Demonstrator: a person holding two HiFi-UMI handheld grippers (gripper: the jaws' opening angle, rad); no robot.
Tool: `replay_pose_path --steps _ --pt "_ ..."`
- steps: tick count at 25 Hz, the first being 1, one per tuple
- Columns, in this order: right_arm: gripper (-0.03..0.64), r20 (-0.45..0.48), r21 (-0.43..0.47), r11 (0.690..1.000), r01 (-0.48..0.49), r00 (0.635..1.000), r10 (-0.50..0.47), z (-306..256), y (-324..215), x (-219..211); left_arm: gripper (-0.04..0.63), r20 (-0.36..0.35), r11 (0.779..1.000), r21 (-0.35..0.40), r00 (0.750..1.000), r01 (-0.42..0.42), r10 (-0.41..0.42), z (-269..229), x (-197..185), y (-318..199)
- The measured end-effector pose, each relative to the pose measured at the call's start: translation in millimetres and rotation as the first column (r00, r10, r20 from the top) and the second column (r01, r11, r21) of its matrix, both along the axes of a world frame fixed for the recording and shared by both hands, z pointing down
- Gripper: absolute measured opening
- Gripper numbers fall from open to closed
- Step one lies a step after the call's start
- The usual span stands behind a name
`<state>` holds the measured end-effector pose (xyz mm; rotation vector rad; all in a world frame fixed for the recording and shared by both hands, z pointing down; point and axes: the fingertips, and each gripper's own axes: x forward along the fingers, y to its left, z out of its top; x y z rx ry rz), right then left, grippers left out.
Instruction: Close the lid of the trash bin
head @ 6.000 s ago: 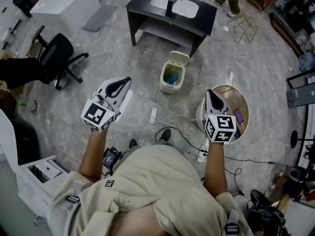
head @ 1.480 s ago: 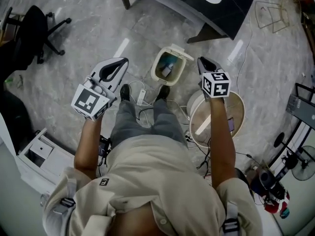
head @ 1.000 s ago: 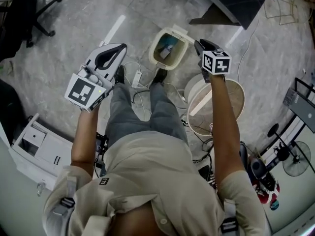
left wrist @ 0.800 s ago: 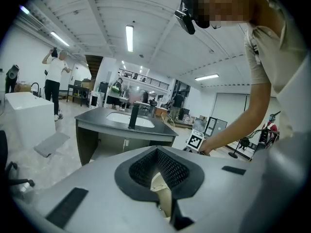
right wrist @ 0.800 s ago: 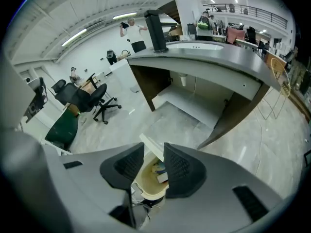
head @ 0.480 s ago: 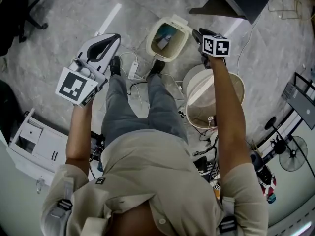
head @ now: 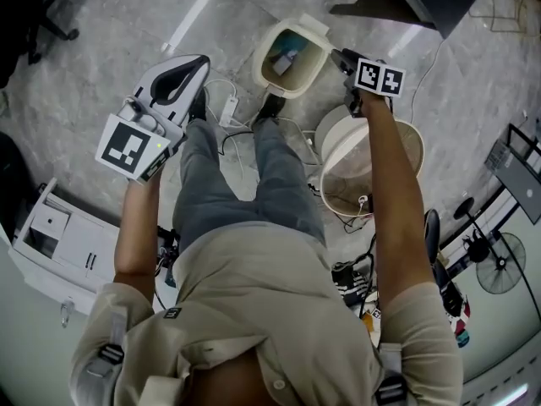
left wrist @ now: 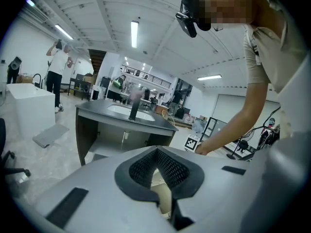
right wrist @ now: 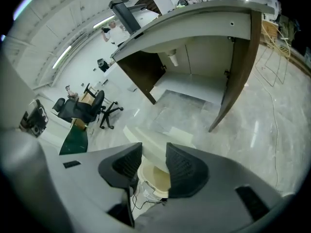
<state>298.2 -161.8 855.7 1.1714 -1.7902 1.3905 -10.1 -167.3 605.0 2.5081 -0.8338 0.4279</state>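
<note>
In the head view, the trash bin (head: 259,71) stands at upper centre with its lid (head: 314,27) raised. The right gripper (head: 340,57) hovers just beside the lid, and the left gripper (head: 201,61) is well apart at upper left.

In the left gripper view, the jaw tips meet and nothing is between them.

In the right gripper view, the jaws are opening and stand wide. The lid (right wrist: 181,136) shows in the gap at lower centre, and the pads do not touch it.

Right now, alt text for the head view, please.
Seen from above, a person holds the right tool, jaws opening and empty, beside an open-lidded trash bin on the floor. The left tool hangs to the bin's left, shut.
</note>
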Motion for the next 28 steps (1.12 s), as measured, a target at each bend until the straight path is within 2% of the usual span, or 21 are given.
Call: replay_pose_path --steps 6,12,20,28 --pt "0.164 0.027 -0.024 0.999 0.032 0.999 -0.031 7.6 25.8 -16.6 0.015 -0.005 1.000 -0.009 1.000 -0.007 0.007 5.7 4.5 6.7" --pt "0.166 0.054 -0.098 0.990 0.102 0.994 -0.097 28.4 69.7 -36.2 0.015 -0.005 1.000 -0.020 1.000 -0.015 0.015 13.4 5.4 15.1" --pt "0.146 0.094 -0.214 0.977 0.002 0.995 0.019 70.7 110.6 -53.2 0.015 0.009 0.999 -0.041 0.999 -0.035 0.036 28.9 6.0 22.0" --pt "0.138 0.061 -0.279 0.960 0.003 0.998 0.014 110.6 139.4 -66.5 0.015 0.025 0.997 -0.068 0.999 -0.033 0.035 47.1 -3.1 29.5"
